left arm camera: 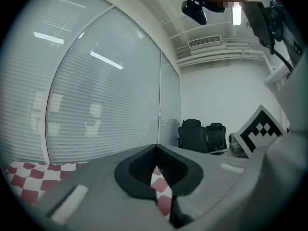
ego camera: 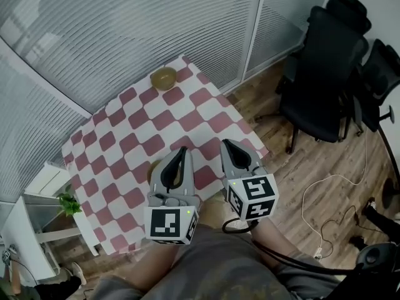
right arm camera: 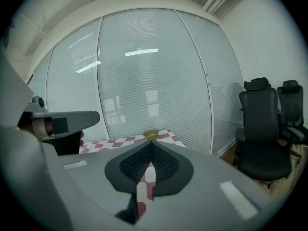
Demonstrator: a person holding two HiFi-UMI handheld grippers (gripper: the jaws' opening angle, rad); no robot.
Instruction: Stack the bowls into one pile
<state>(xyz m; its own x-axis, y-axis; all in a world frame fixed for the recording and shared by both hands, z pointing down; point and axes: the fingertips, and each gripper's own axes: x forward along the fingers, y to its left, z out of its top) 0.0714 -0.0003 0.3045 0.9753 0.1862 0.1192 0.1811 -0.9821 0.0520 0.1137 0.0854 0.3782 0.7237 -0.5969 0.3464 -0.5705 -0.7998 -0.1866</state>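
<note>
A yellow-brown bowl [ego camera: 164,78] stands at the far corner of the table [ego camera: 125,142], which has a red-and-white checked cloth. The right gripper view shows the same bowl [right arm camera: 151,134] just beyond the jaw tips. Part of a second brownish bowl [ego camera: 152,171] peeks out beside my left gripper [ego camera: 183,150], which hides most of it. My left gripper [left arm camera: 156,149] hangs over the table's near part, its jaws together with nothing between them. To its right, over the table's near edge, my right gripper [ego camera: 225,142] [right arm camera: 150,144] is shut and empty too.
Black office chairs [ego camera: 325,74] stand on the wood floor to the right, with white cables [ego camera: 325,211] lying nearer. A white shelf with a green plant [ego camera: 67,203] is at the table's left. Glass walls with blinds [ego camera: 125,17] run behind the table.
</note>
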